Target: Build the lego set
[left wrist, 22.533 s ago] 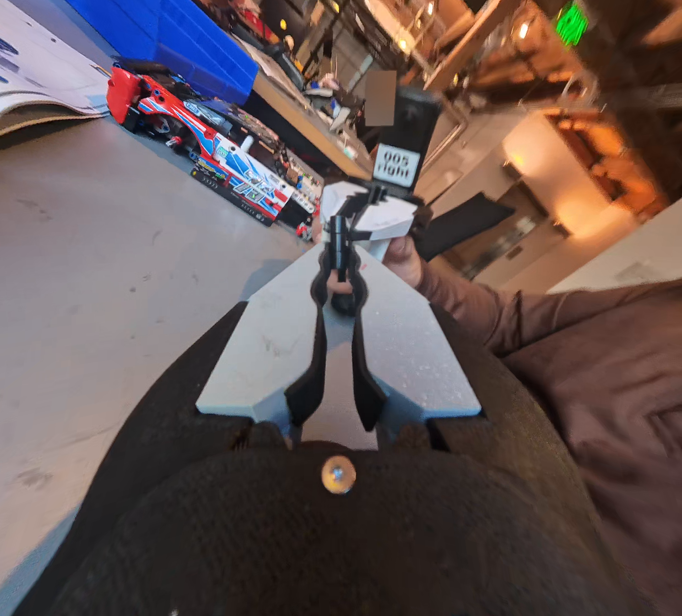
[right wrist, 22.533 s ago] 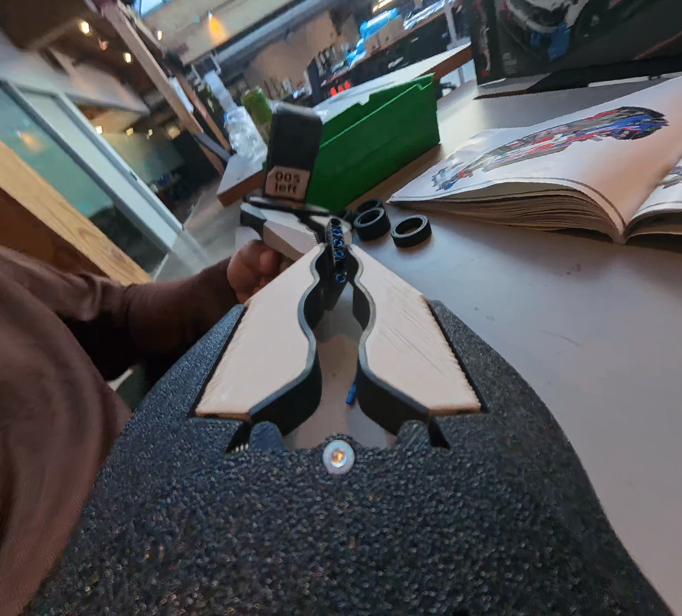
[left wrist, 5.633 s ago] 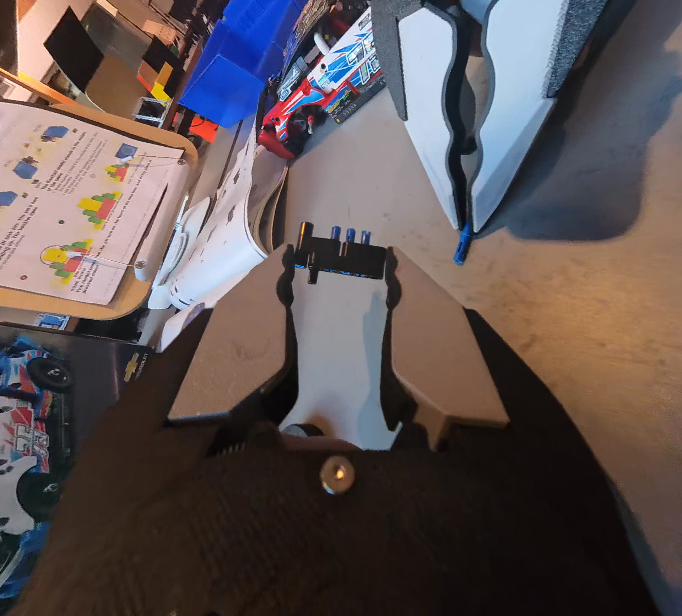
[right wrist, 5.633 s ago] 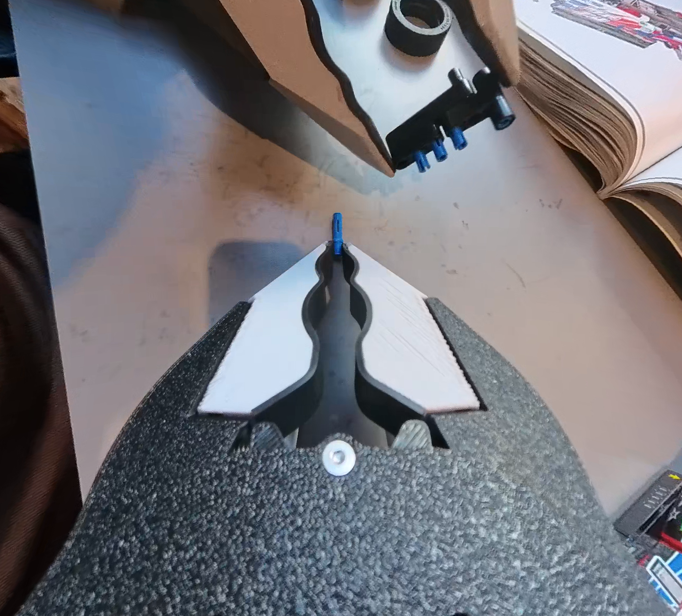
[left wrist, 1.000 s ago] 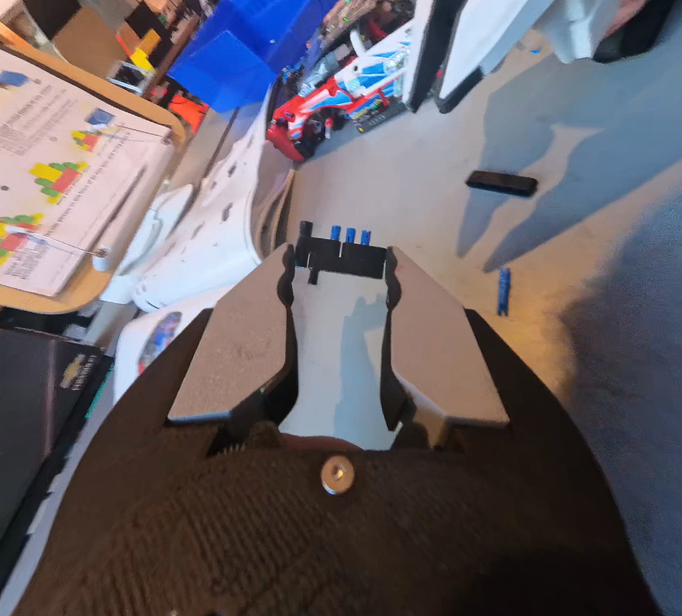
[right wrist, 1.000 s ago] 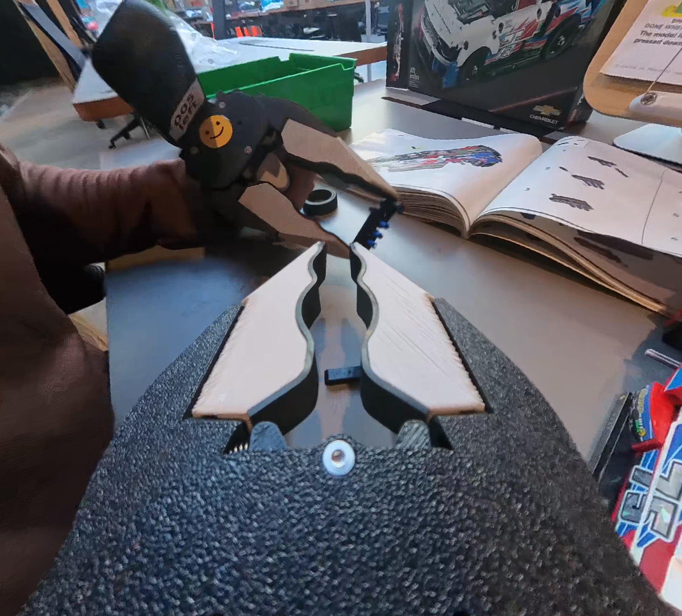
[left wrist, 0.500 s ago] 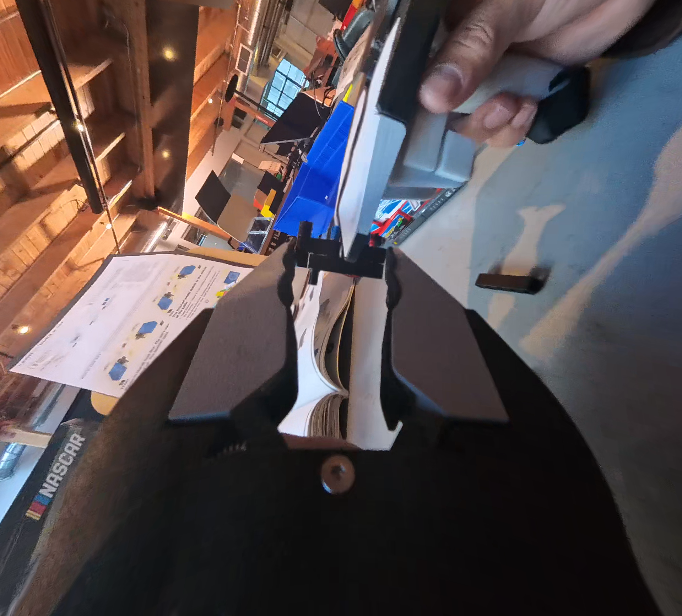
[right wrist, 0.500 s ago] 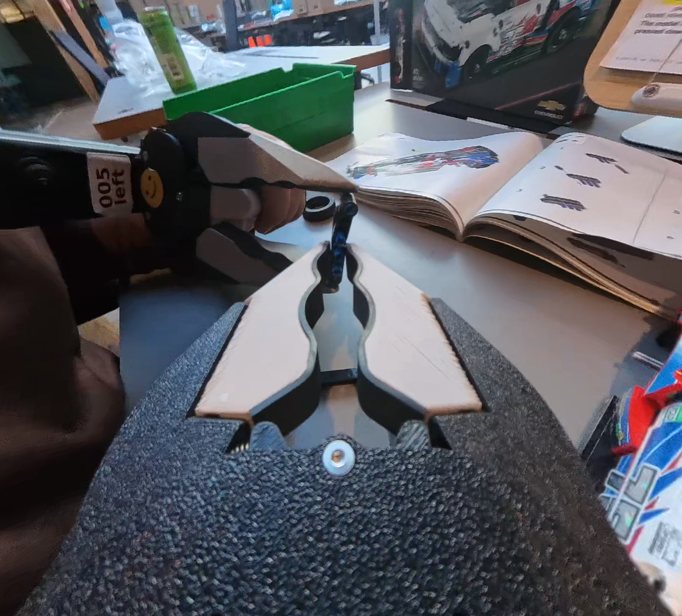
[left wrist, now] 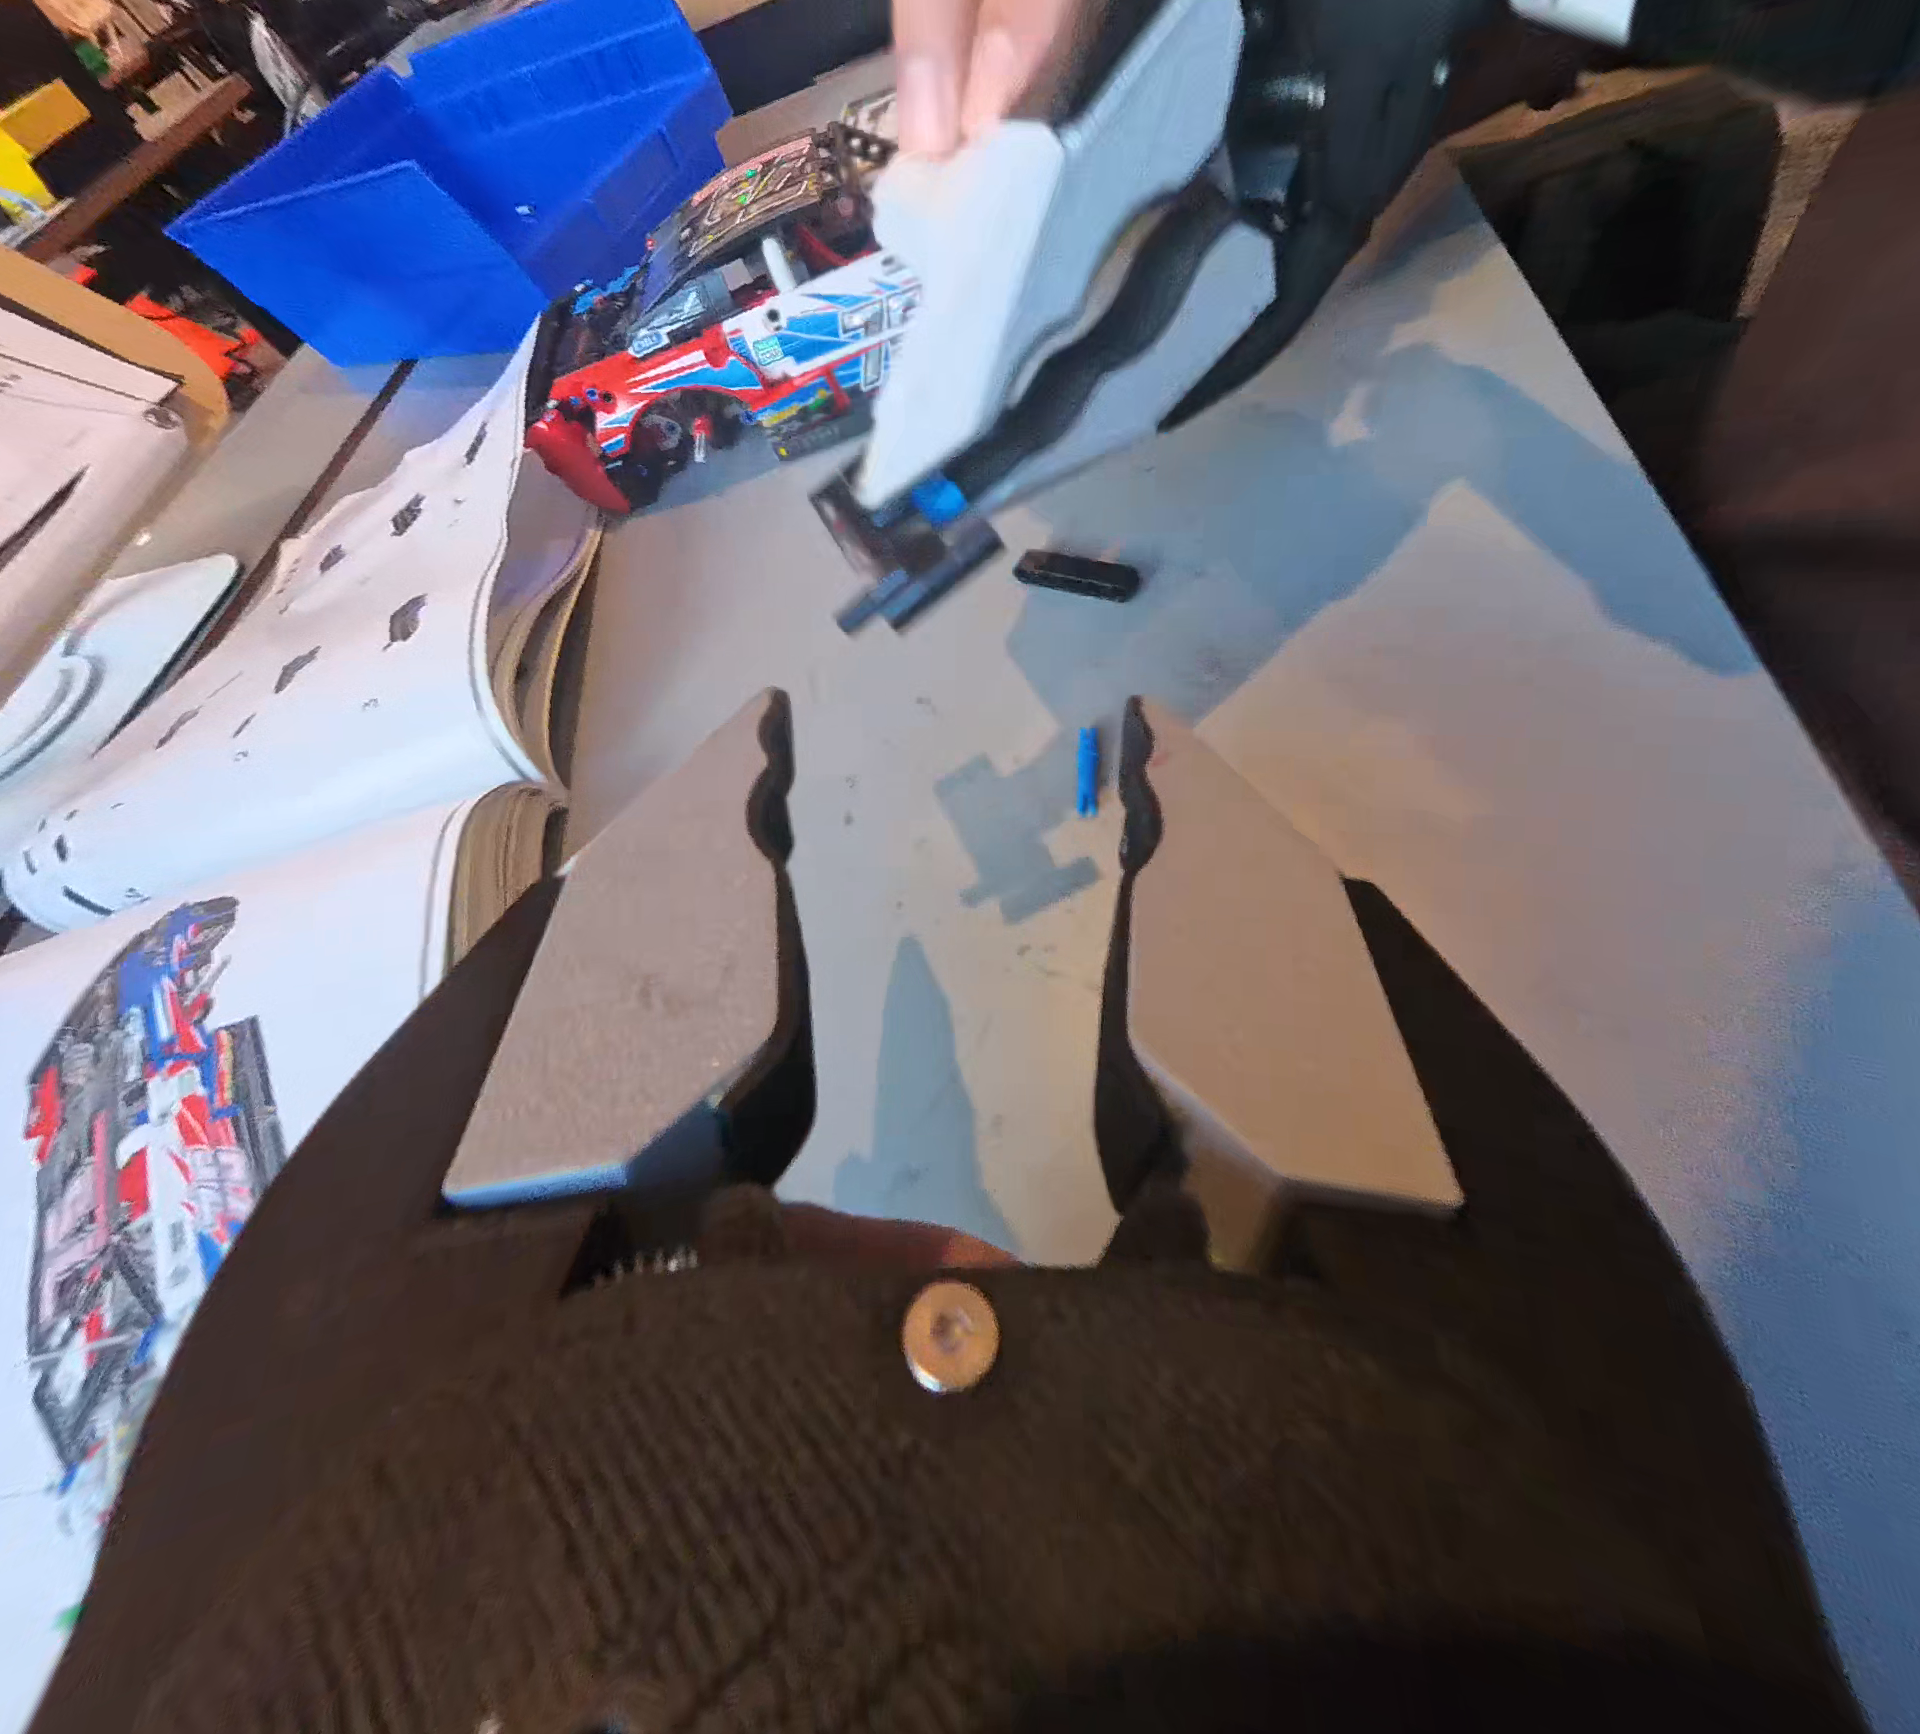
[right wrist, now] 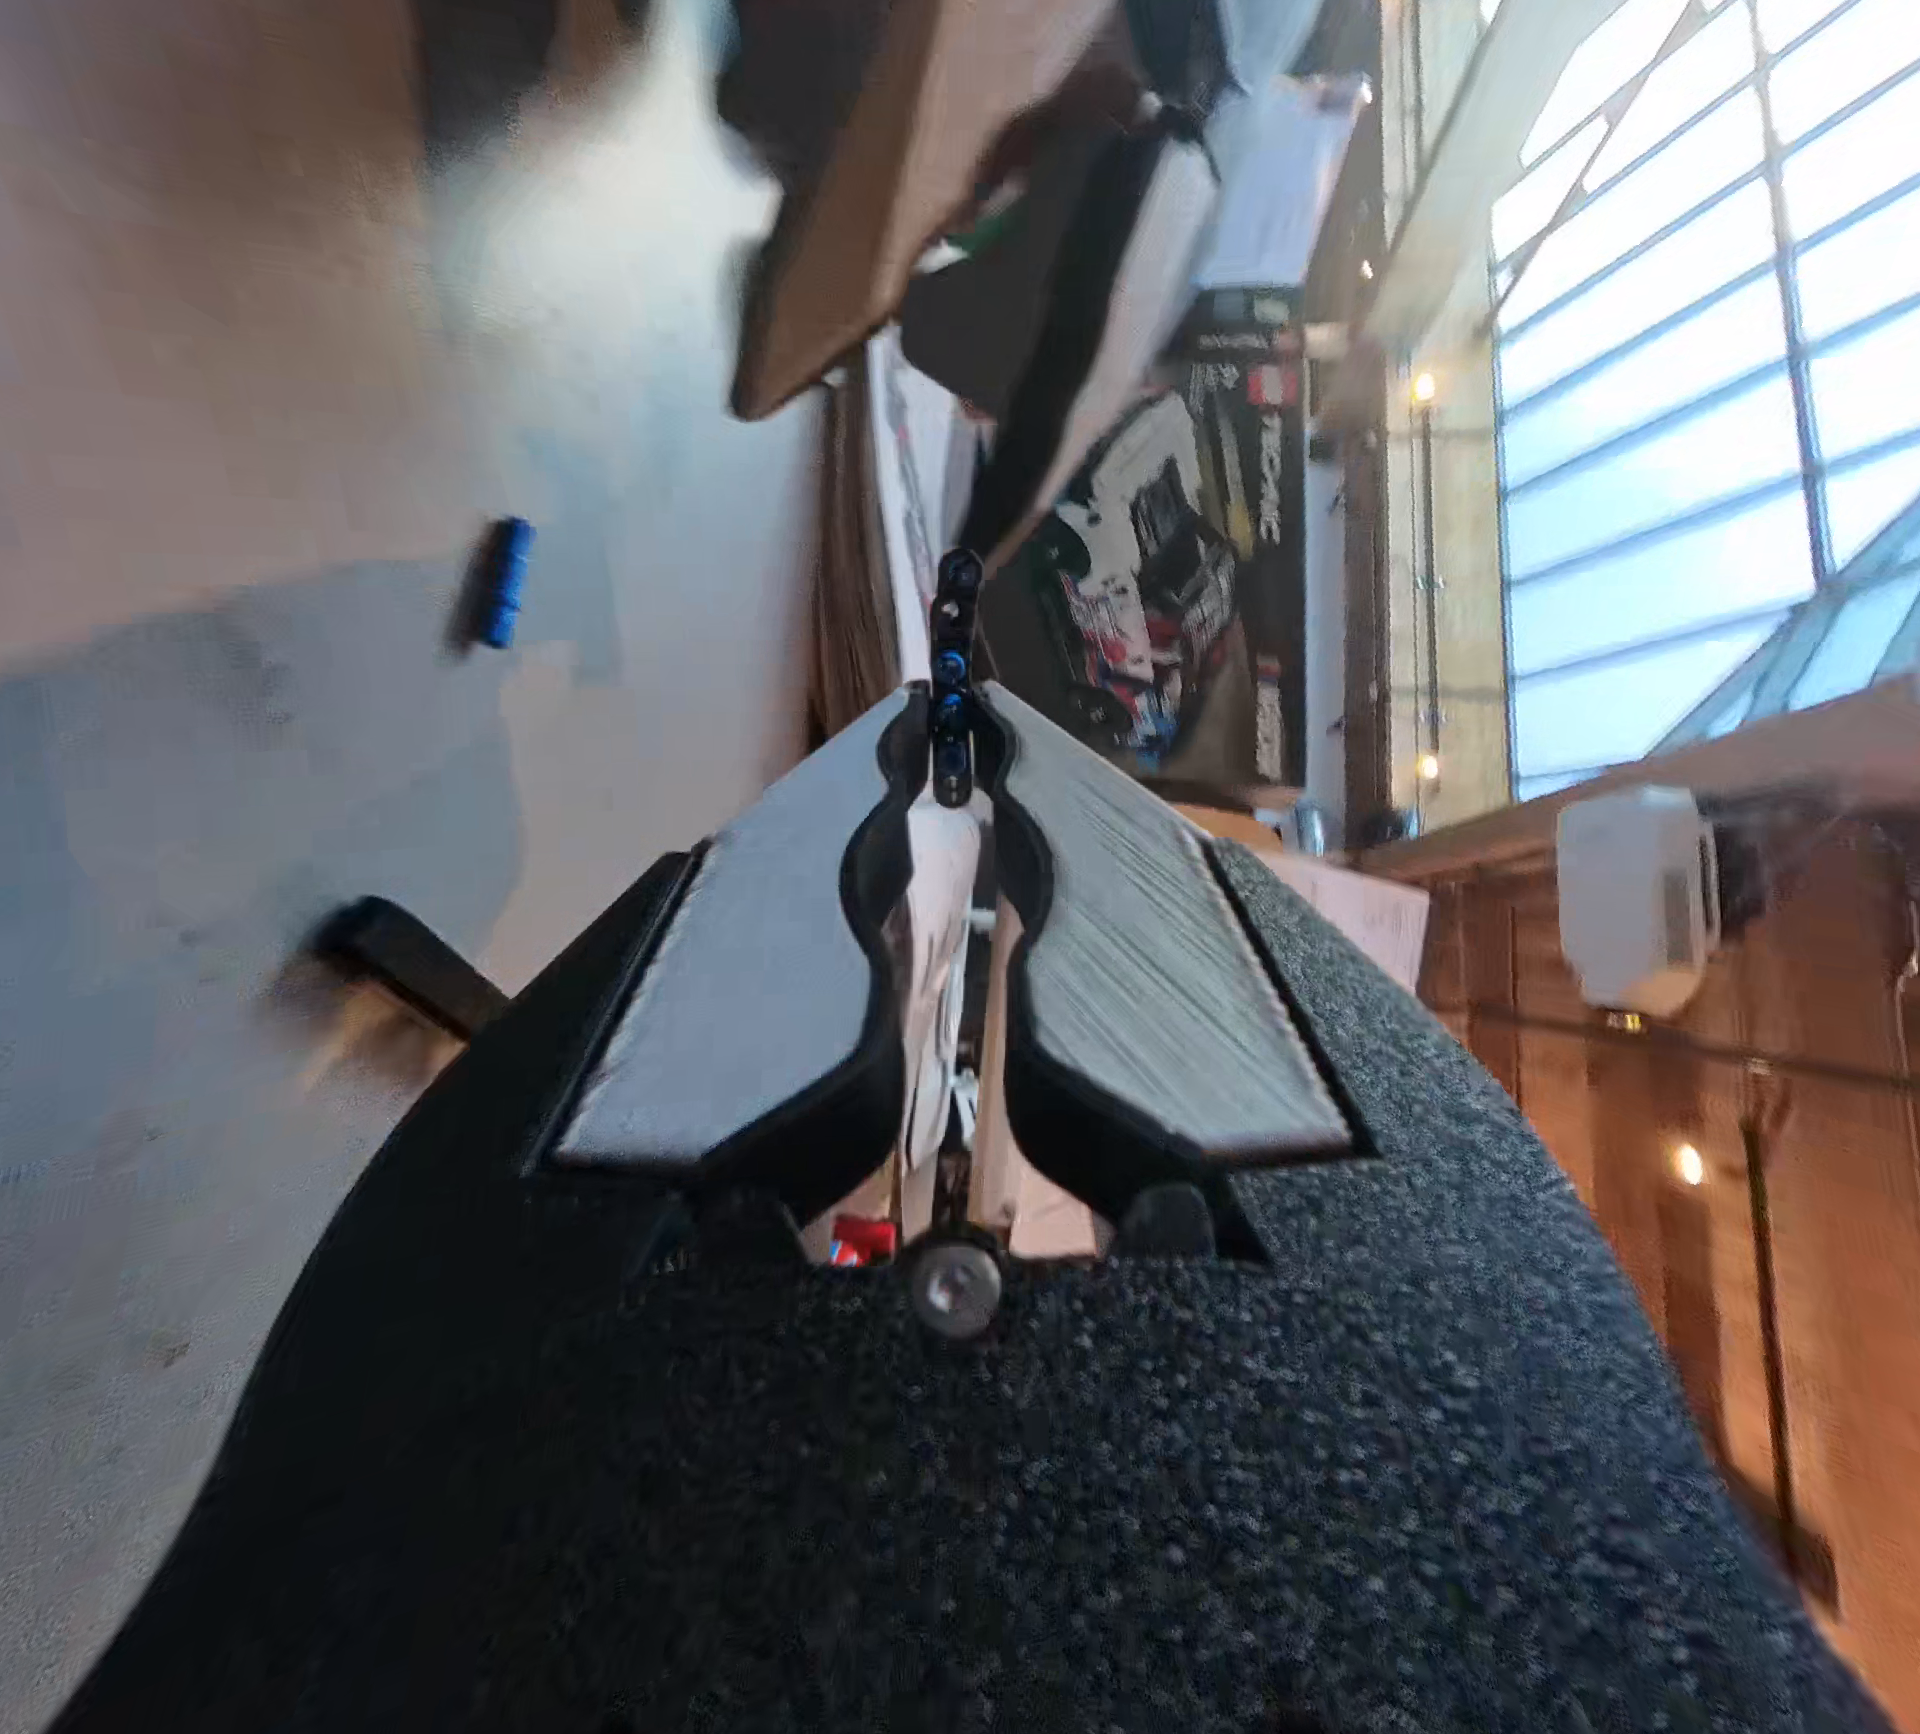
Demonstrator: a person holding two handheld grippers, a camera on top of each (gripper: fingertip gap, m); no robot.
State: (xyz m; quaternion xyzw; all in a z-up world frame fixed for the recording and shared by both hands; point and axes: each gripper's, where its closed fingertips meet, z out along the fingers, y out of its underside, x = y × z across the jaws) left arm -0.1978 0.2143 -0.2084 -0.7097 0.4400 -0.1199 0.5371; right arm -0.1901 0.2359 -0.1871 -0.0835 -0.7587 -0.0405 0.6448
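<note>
In the left wrist view my left gripper (left wrist: 954,728) is open and empty, low over the grey table (left wrist: 1455,749). A loose blue pin (left wrist: 1087,770) lies on the table just inside its right fingertip. My right gripper (left wrist: 914,495) hangs above and beyond it, shut on a black beam with blue pins (left wrist: 914,562). In the right wrist view the right gripper (right wrist: 951,697) pinches that beam (right wrist: 954,635), which sticks out past the tips. The view is rolled sideways and blurred. The blue pin (right wrist: 504,583) also shows there, on the table.
A short black beam (left wrist: 1075,575) lies past the blue pin. The red, white and blue race car model (left wrist: 727,354) and a blue bin (left wrist: 468,126) stand farther back. The open instruction book (left wrist: 260,666) lies at left. The set's box (right wrist: 1174,583) stands behind. My left and right fingertips are right by each other.
My left gripper has let go of the black beam and opened. My right gripper has closed on the beam, taken it over and rolled sideways.
</note>
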